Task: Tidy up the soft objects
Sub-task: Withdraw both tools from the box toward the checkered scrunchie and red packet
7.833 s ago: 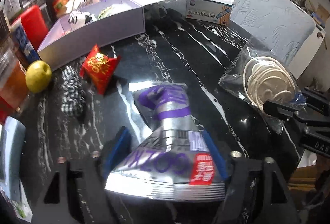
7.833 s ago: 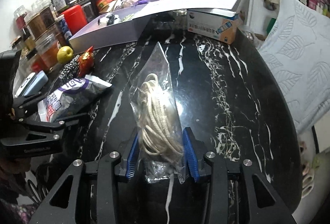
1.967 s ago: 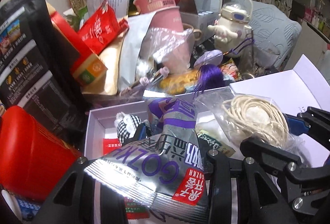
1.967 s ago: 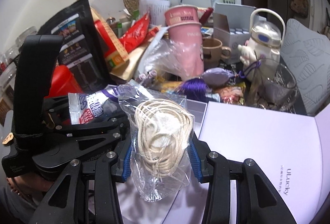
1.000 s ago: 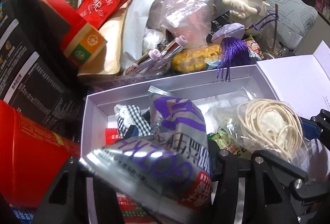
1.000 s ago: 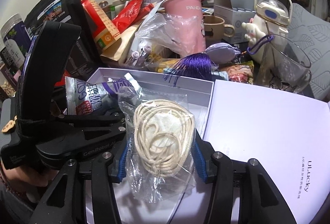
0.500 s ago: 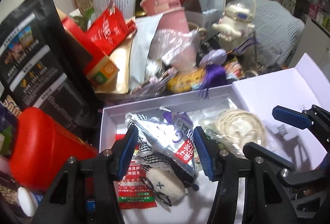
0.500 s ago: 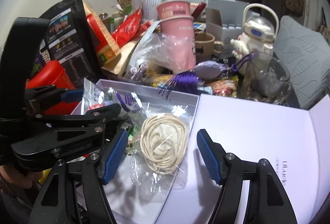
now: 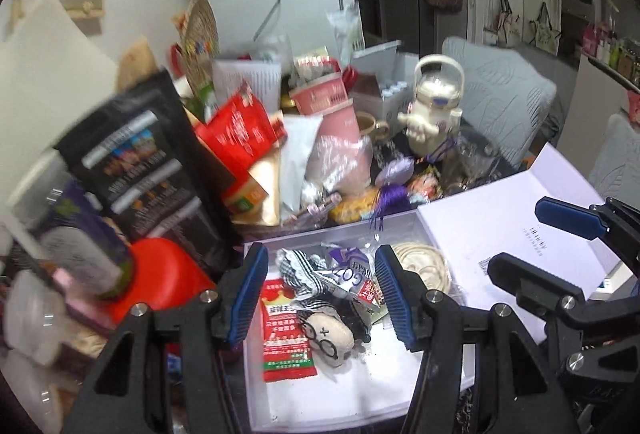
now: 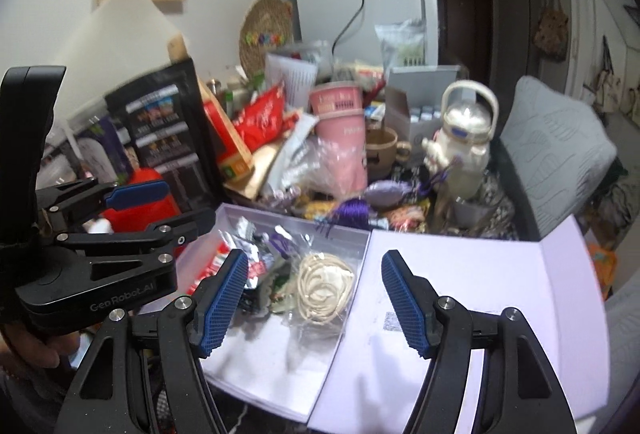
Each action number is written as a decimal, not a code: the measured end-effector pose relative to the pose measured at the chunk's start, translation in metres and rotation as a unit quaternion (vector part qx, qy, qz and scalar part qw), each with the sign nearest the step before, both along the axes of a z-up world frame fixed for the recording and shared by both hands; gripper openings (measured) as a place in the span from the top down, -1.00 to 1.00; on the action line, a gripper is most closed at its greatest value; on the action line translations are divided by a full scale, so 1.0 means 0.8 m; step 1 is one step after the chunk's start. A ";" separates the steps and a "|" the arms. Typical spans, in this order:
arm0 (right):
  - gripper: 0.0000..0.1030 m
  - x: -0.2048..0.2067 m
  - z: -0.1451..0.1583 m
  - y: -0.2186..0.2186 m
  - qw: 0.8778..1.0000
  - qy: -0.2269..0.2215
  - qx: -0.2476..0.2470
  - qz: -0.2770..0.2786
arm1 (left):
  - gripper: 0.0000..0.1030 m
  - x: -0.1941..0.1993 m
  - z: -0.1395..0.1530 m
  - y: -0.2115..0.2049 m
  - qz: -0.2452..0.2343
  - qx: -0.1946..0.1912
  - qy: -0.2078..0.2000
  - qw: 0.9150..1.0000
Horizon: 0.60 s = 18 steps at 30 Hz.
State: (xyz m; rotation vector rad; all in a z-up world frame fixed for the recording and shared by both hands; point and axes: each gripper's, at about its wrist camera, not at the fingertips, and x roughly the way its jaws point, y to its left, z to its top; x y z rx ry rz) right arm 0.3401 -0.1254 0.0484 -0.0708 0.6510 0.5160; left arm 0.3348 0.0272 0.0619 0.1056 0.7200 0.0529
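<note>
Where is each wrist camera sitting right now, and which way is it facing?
Left wrist: on the left hand-held gripper, angled down at the open lilac box; the right hand-held gripper shows at right.
Right wrist: on the right hand-held gripper, above the box's lid; the left hand-held gripper shows at left.
Shared: box, bagged rope coil, pink cup.

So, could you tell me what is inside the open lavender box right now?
The lavender box holds a bagged cord coil, a silver-purple snack bag, a red sachet, a checkered cloth and a small doll with glasses. Whatever lies beneath them is covered.
</note>
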 end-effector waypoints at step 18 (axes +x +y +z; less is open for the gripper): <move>-0.39 -0.150 0.086 -0.018 0.996 -0.091 0.014 -0.010 | -0.07 -0.152 0.070 0.001 -0.018 -0.035 -0.080 0.996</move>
